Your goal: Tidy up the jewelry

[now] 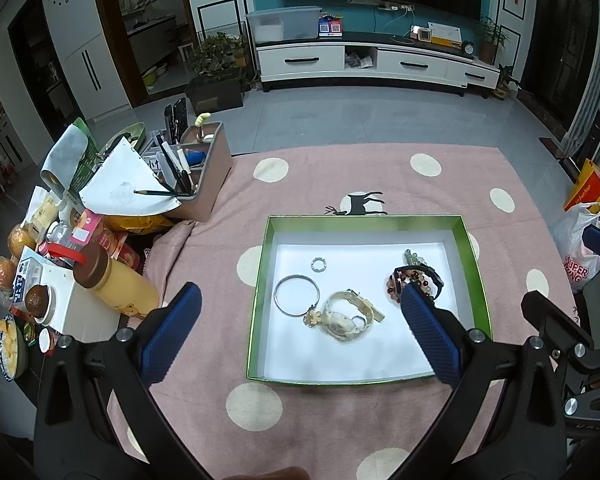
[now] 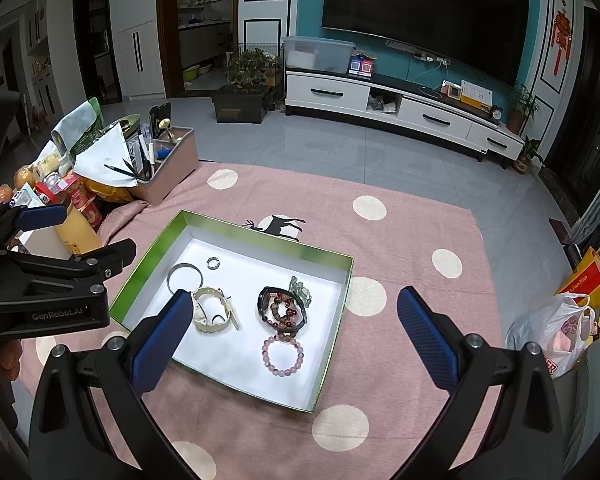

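Left wrist view: my left gripper (image 1: 300, 300) hovers spread wide and empty over the green-rimmed tray (image 1: 362, 220) on the pink-clothed tabletop (image 1: 380, 168). Inside lie a silver bangle (image 1: 278, 300), small ring (image 1: 318, 264) and cream watch (image 1: 346, 316).

Right wrist view: my right gripper (image 2: 294, 300), likewise wide apart and empty, frames the black watch (image 2: 265, 300), red bead bracelet (image 2: 284, 312) and pink bead bracelet (image 2: 283, 356) in the tray's right half.
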